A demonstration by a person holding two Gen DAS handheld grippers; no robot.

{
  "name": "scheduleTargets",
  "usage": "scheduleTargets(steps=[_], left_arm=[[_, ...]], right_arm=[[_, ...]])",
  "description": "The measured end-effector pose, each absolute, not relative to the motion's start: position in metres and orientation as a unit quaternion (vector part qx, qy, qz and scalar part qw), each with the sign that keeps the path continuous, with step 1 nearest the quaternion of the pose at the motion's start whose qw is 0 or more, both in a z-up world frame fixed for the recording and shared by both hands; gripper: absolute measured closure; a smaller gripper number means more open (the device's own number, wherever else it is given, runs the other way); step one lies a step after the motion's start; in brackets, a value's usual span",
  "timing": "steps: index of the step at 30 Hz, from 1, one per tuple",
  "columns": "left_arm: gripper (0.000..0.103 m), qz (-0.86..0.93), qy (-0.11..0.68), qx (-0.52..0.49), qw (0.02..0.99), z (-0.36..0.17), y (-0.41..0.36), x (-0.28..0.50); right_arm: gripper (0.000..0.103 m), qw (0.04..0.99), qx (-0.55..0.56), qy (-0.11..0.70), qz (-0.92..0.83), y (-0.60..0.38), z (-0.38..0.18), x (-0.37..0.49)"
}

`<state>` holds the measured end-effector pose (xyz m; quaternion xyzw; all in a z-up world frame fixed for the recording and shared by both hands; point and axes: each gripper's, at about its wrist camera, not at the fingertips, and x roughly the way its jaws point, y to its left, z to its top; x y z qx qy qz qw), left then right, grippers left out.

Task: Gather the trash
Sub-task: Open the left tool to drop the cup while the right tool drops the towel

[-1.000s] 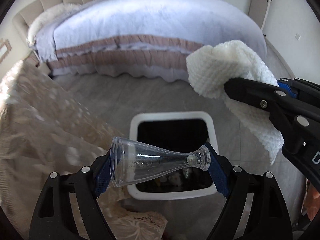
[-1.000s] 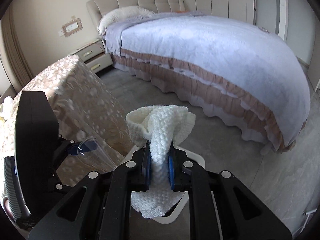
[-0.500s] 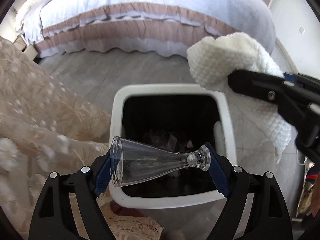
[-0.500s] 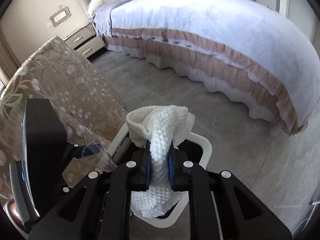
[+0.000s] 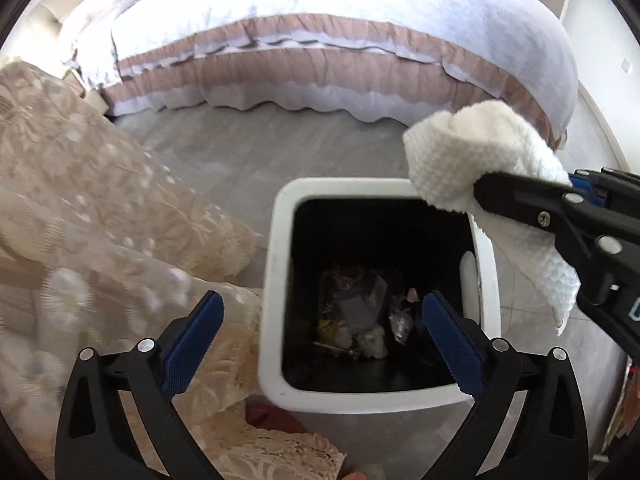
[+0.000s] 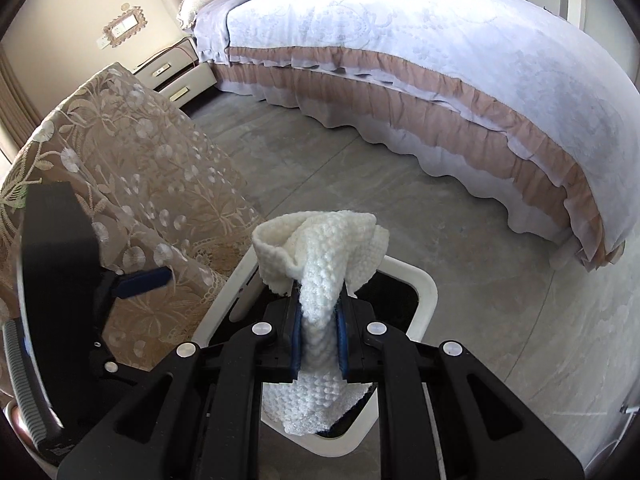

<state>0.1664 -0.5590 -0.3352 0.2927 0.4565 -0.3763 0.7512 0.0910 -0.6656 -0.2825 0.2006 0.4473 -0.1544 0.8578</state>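
Left tool jaws have just been opening wide over the bin, nothing between them, cup's gone, probably dropped in. Right tool is clamping the cloth above the bin, likely going next.

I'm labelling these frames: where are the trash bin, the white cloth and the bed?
trash bin (image 5: 276,240), left wrist view, left rim.
white cloth (image 6: 320,248), right wrist view, bunched top.
bed (image 6: 400,28), right wrist view, top cover.
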Motion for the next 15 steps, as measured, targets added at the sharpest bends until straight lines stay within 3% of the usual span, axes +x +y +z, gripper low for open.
scheduleTargets(steps=[15], left_arm=[[0.005,-0.348,0.449,0.322,0.757,-0.323,-0.535,0.162]], right_arm=[[0.085,0.848,0.202,0.476,-0.118,-0.656,-0.302,0.112]])
